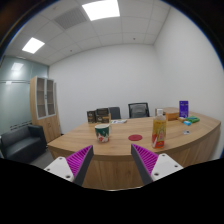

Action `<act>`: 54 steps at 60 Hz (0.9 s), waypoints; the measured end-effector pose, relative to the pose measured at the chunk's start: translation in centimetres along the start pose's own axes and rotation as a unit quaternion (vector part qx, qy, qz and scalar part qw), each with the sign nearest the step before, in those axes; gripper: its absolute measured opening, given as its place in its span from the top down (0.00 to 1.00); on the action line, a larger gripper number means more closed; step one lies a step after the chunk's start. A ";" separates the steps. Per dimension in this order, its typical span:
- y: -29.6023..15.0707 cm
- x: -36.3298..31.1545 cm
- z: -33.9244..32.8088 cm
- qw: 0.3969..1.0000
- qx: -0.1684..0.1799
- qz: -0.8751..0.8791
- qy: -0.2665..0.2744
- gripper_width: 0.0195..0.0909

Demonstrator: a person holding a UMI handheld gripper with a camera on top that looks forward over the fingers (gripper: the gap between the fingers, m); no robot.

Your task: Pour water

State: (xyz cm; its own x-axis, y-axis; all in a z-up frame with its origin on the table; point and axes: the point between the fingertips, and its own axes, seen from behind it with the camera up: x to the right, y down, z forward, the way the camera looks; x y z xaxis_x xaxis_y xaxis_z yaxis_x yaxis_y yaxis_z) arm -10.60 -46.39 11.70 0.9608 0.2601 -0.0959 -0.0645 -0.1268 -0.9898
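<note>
**Bottle upright on the far table, gripper held back with nothing in it**

A tall bottle (pixel 159 131) with an orange-yellow label and a darker cap stands upright on the wooden conference table (pixel 120 146), its long axis vertical and its top pointing to the ceiling. It is well beyond the fingers, ahead of the right-hand one. Near it on the tabletop lie a red round coaster (pixel 135 136), a small patterned box (pixel 102 131), a purple box (pixel 184 108) and a green flat item (pixel 193 121). Black office chairs (pixel 138 110) line the far side. The gripper (pixel 113 160) has its fingers spread wide, the purple pads (pixel 146 160) gripping nothing.
</note>
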 end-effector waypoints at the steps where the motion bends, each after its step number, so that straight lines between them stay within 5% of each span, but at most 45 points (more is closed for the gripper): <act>1: 0.0 0.1 0.0 1.000 0.000 -0.001 0.001 0.10; 17: -1.2 8.3 3.0 0.998 0.006 -0.021 0.065 0.10; 35: 0.0 20.4 13.9 0.989 -0.020 -0.032 0.140 0.11; 48: -1.2 23.5 20.2 0.988 0.005 -0.045 0.147 0.11; 50: -1.3 23.7 20.8 0.988 0.009 -0.049 0.143 0.14; 53: -1.3 24.3 21.4 0.987 0.012 -0.063 0.149 0.44; 54: -1.3 24.4 21.6 0.987 0.013 -0.067 0.149 0.44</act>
State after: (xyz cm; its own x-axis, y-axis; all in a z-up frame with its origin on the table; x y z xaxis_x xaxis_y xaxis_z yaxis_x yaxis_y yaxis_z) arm 7.06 -19.20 8.35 0.9975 -0.0196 0.0675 0.0656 -0.0850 -0.9942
